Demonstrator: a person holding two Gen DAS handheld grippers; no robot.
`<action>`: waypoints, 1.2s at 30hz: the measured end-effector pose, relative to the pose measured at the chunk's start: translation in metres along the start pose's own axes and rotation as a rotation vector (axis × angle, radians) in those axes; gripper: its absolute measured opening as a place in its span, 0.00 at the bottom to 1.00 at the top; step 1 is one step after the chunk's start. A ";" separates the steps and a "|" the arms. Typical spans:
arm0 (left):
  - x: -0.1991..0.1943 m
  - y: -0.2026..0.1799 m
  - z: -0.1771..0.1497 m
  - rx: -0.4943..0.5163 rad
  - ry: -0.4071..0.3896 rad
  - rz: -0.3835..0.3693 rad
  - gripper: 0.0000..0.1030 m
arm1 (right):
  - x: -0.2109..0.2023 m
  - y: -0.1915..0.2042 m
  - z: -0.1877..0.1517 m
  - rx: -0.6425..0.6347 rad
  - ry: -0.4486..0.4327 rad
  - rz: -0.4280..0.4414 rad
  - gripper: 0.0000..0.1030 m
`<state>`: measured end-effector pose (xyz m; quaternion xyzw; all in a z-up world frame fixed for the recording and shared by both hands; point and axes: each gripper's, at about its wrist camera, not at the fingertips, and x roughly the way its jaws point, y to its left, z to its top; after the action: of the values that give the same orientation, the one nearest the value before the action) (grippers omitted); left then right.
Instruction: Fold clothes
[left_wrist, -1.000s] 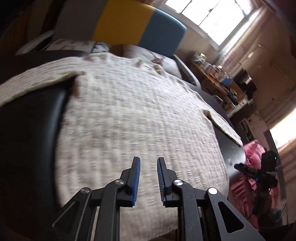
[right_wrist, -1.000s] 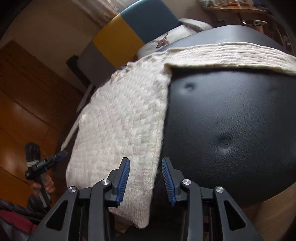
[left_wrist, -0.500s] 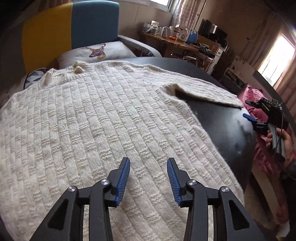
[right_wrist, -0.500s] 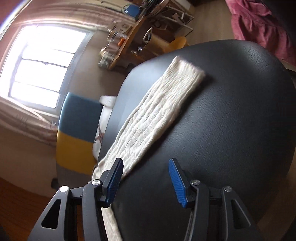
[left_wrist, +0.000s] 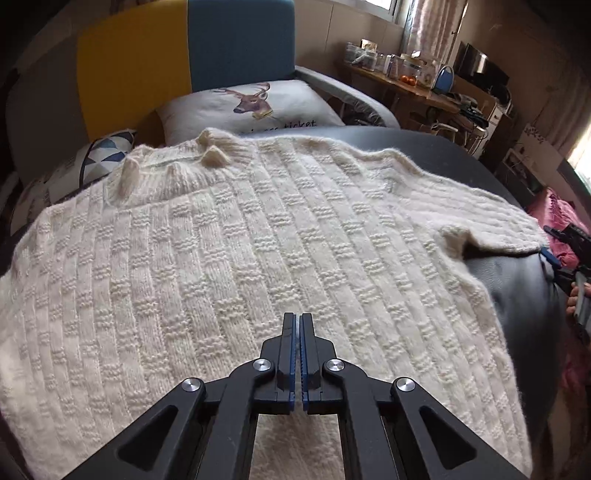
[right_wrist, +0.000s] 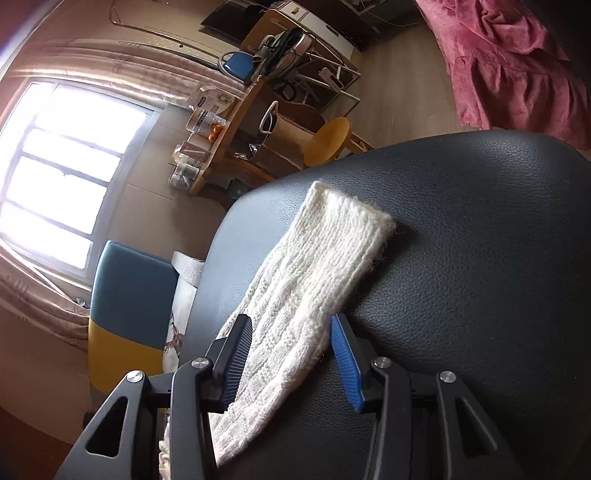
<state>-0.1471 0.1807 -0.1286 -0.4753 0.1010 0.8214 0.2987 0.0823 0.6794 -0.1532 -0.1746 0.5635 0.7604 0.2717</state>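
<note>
The cream, chunky basket-weave knit sweater (left_wrist: 280, 258) lies spread flat, front side up, across the black leather-look padded surface (right_wrist: 480, 258), its collar with small knitted tufts at the far end and its hem toward you. One sleeve (right_wrist: 306, 291) stretches out sideways over the bare black surface, its ribbed cuff lying flat and well short of the far edge.

Your left gripper (left_wrist: 296, 332) sits over the lower middle of the sweater's body with its blue-padded fingers pressed together; from this view you cannot tell whether any knit is caught between them. Your right gripper (right_wrist: 291, 354) is spread wide, one blue pad on each side of the sleeve, so the sleeve runs between the fingers without being pinched. In the left wrist view that same gripper appears at the far right edge, next to the sleeve's end, with part of your hand (left_wrist: 574, 295) on its handle.

Beyond the collar sit a white cushion printed with a deer head (left_wrist: 251, 107) and a cushion with blue triangles (left_wrist: 107, 155), both resting against a yellow and blue upholstered chair back (left_wrist: 184, 51). Farther off stand a cluttered wooden desk (left_wrist: 413, 85), a round wooden stool (right_wrist: 327, 140), a bright window (right_wrist: 62, 166), and a pink crumpled fabric (right_wrist: 509, 62).
</note>
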 end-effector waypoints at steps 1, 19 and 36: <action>0.001 0.002 -0.002 -0.005 -0.004 -0.010 0.02 | 0.003 0.003 0.001 -0.009 0.006 -0.008 0.48; 0.000 0.014 -0.011 -0.097 -0.017 -0.102 0.02 | 0.027 0.026 0.000 -0.068 0.001 -0.113 0.15; -0.024 -0.048 0.057 -0.101 0.043 -0.410 0.02 | 0.065 0.132 -0.079 -0.847 0.222 -0.091 0.11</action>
<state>-0.1512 0.2359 -0.0723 -0.5176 -0.0328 0.7372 0.4331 -0.0529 0.5893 -0.1144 -0.3759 0.2197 0.8881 0.1475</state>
